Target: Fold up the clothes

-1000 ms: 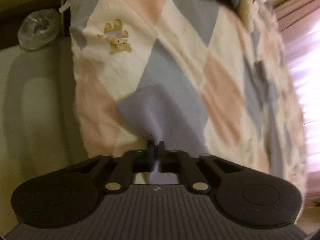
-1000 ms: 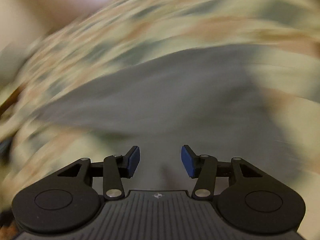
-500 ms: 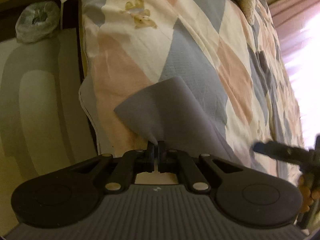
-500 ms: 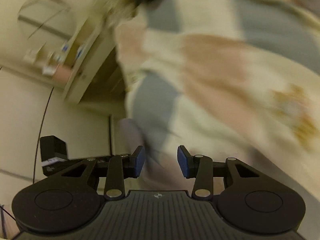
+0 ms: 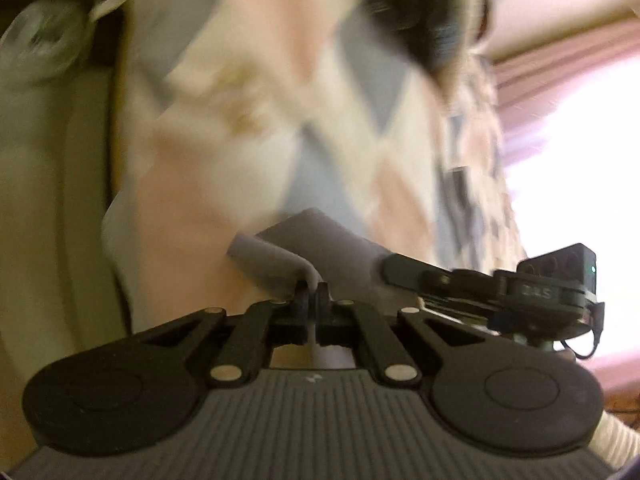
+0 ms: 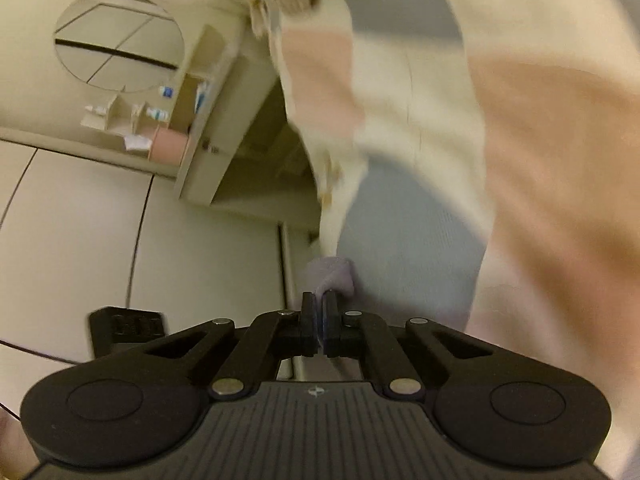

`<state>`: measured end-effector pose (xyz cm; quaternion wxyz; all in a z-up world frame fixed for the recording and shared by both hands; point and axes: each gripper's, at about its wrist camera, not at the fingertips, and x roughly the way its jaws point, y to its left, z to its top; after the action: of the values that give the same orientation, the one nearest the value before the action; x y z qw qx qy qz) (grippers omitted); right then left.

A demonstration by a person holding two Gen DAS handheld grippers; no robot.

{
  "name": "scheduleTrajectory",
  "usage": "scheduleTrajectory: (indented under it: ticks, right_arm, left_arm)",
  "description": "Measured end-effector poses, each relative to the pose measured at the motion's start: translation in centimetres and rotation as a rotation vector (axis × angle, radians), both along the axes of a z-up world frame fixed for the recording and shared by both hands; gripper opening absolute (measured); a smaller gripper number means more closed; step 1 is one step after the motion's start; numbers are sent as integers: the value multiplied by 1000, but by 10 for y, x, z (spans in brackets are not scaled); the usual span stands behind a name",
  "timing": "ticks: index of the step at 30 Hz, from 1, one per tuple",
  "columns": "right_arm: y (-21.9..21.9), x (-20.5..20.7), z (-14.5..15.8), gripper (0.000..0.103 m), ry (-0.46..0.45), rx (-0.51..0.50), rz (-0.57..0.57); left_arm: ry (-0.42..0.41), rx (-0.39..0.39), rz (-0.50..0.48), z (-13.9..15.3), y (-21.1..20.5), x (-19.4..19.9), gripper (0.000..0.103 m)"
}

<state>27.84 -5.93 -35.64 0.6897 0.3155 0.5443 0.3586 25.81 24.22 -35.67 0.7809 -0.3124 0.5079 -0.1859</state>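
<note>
At far left in the left wrist view we see a crinkled plastic bundle point(image 5: 38, 46) beside the bed's edge. Next comes the bedspread point(image 5: 224, 120), soft cotton in a diamond patchwork of cream, pink and grey-blue, blurred here. Our left gripper point(image 5: 311, 294) has its black fingers pressed together on an edge of the grey garment point(image 5: 304, 240), a smooth, thin knit draped over the bedspread with a rolled hem. Further right, the right gripper point(image 5: 394, 270) reaches in sideways to the same cloth. In the right wrist view a round mirror point(image 6: 120, 42) hangs on the cream wall at left; the right gripper point(image 6: 319, 308) pinches a bunched lilac-grey fold point(image 6: 332, 274).
</note>
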Motion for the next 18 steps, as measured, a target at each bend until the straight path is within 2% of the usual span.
scheduleTrajectory:
  ticks: [4, 6, 8, 10, 11, 12, 13, 15, 17, 18]
  right_arm:
    - [-27, 26, 34, 3, -132, -55, -77]
    - [-39, 39, 42, 3, -174, -96, -111]
    - [-43, 51, 36, 3, -182, -173, -125]
    - [-40, 61, 12, 4, -139, -259, -120]
    - [-35, 64, -1, 16, -122, -339, -128]
    - [-31, 67, -14, 18, -106, -419, -136]
    - [-28, 67, -23, 18, -86, -457, -156]
    - [-38, 59, -18, 26, -79, -415, -268]
    - [-62, 29, 5, 53, -119, -373, -473]
    - [-74, 14, 16, 60, -139, -351, -575]
  left_arm:
    - [-139, 6, -62, 36, -20, 30, 0]
    - [-187, 39, -97, 43, -32, 42, 0]
    - [-194, 109, -136, 33, -45, 54, 1]
    - [-141, 204, -145, 8, -51, 63, 0]
    - [-106, 255, -145, -6, -53, 69, 0]
    - [-73, 299, -146, -18, -55, 74, 0]
    - [-45, 300, -145, -25, -53, 77, 0]
    - [-16, 261, -133, -23, -45, 82, 0]
    - [-36, 274, -152, -11, -44, 83, 4]
    - [-41, 275, -167, -5, -44, 84, 8]
